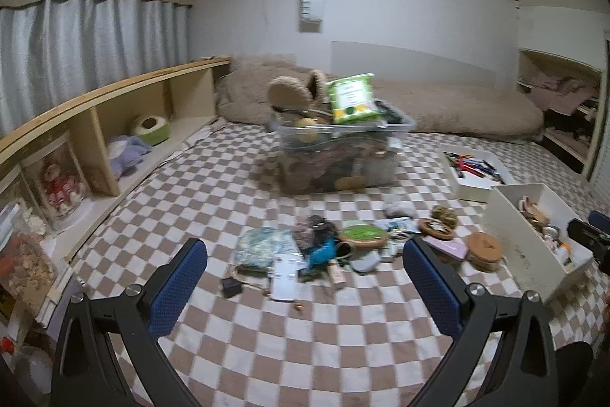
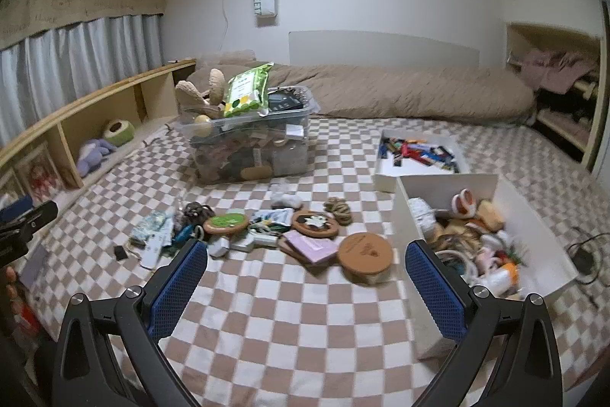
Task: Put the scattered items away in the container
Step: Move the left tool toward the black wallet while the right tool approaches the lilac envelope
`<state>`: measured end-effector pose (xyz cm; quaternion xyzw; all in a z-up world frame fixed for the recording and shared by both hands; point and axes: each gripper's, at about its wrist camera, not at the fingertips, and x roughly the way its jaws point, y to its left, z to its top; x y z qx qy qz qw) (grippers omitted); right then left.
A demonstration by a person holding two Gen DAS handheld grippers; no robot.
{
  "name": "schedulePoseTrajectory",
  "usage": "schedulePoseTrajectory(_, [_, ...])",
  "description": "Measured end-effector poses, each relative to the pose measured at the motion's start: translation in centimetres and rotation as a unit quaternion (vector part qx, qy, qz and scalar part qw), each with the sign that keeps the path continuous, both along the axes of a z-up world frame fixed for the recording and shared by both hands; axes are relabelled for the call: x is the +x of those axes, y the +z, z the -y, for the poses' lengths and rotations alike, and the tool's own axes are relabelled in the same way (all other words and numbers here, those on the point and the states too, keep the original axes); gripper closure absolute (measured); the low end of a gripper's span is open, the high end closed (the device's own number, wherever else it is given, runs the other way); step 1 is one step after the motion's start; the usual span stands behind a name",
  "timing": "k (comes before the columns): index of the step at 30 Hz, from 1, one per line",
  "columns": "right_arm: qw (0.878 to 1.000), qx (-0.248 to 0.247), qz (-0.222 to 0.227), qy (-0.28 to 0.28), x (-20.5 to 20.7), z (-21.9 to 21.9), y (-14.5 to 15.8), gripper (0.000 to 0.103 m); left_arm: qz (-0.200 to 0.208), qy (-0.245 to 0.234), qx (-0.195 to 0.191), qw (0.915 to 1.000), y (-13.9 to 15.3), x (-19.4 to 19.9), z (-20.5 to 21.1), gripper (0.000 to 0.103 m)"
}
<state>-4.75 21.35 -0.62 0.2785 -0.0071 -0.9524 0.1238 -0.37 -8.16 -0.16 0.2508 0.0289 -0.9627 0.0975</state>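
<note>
Checkered brown-and-white bedding covered the bed. Scattered items lay in a loose row across its middle, among them a round cork lid at the right end. Beyond them stood a full clear plastic bin; a white box sat on the right. The left gripper and right gripper both hovered near, spread wide, holding nothing.
</note>
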Motion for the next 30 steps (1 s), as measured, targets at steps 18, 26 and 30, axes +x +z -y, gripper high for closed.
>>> schedulePoseTrajectory(18, [0.997,-0.046,0.044,0.033,-4.2,2.6,-2.7,0.0,0.105,0.022,0.071,0.9917,-6.5,-5.9,7.7,0.0])
schedulePoseTrajectory(26, [0.998,-0.027,0.044,0.046,-5.2,3.8,-4.2,0.0,0.171,0.015,0.058,0.9834,-10.0,-10.3,9.6,0.0])
schedulePoseTrajectory(30, [0.996,-0.027,0.069,0.051,-5.9,4.0,-5.7,0.0,0.201,0.027,0.082,0.9757,-12.1,-12.2,11.7,0.0])
